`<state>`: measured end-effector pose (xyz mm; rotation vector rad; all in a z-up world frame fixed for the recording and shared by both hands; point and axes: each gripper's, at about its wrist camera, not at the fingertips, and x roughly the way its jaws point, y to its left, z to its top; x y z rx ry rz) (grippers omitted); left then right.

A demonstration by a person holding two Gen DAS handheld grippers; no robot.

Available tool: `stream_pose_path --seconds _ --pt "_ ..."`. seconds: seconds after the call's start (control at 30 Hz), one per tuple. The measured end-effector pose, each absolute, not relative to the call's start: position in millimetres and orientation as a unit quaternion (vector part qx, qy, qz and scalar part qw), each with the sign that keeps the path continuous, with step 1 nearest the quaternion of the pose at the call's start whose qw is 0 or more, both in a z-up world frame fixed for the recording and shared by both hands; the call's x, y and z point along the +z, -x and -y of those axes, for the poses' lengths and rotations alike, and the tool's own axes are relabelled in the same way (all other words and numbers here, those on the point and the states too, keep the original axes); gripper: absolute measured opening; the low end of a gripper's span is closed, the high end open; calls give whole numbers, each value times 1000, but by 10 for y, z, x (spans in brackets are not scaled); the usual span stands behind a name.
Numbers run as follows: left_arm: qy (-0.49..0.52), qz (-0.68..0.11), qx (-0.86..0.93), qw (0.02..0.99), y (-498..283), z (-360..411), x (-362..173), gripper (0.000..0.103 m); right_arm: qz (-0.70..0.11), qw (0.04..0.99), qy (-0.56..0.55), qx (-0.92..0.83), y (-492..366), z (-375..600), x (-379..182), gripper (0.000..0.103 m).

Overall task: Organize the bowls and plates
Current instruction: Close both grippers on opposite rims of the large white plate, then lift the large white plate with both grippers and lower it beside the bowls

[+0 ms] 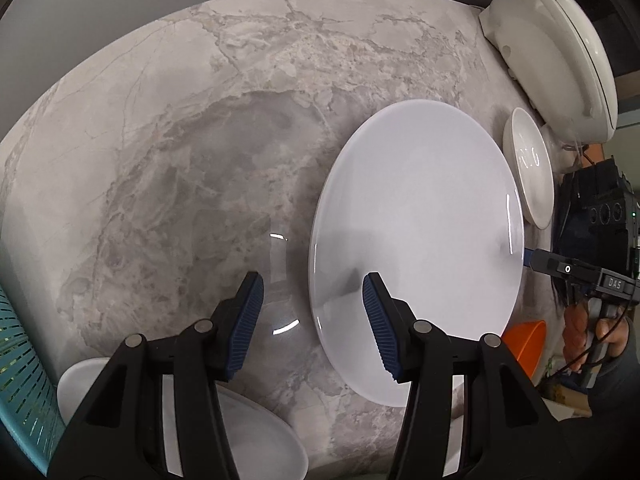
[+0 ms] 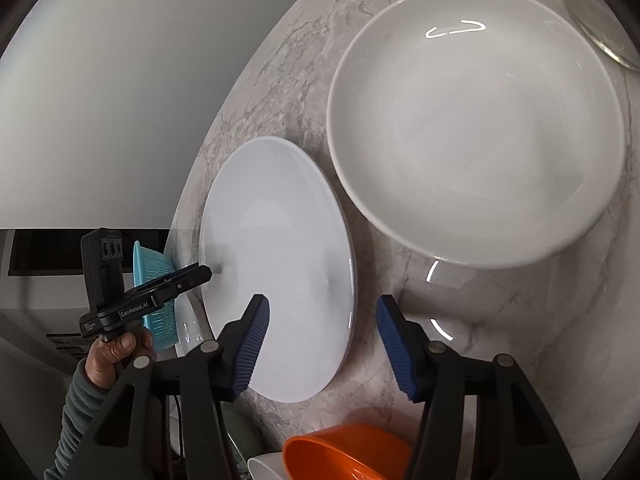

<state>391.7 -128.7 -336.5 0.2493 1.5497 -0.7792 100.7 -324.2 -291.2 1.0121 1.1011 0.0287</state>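
Low in the left wrist view, the left tongs (image 1: 312,300) stand partly open over the near rim of the flat white plate (image 1: 416,240), gripping nothing. The right tongs (image 2: 322,320), low in the right wrist view, gape likewise across that plate's (image 2: 276,264) opposite edge (nothing is pinched between their blue pads). This plate lies flat on the marble bench (image 1: 180,160). A deeper white plate (image 2: 476,124) sits at the upper right of the right wrist view, just beside it. An orange bowl (image 2: 344,456) shows at the bottom edge, and a turquoise colander (image 2: 154,300) at the left.
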Motion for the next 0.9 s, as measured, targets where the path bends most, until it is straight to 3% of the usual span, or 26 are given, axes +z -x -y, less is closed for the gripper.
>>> stream_pose_path --seconds 0.47,0.53,0.57,0.63,0.73,0.9 --pt "-103 -684 -364 623 -3945 1130 -3405 46 -496 722 -481 40 -1106 3253 -3047 51" --pt "-101 -689 -366 618 -3937 1174 -3440 22 -495 721 -483 40 -1095 3258 -3051 50" --pt "-96 -691 -369 614 -3921 1178 -3448 19 -495 720 -485 41 -1089 3262 -3052 49" --pt "-97 -688 -364 620 -3903 1141 -3432 20 -502 721 -476 37 -1109 3234 -3053 38" --pt "-91 -689 -360 623 -3893 1103 -3440 20 -519 721 -458 20 -1108 3244 -3063 14" --pt "-93 -687 -351 629 -3862 1093 -3439 20 -519 723 -455 19 -1096 3248 -3051 14"
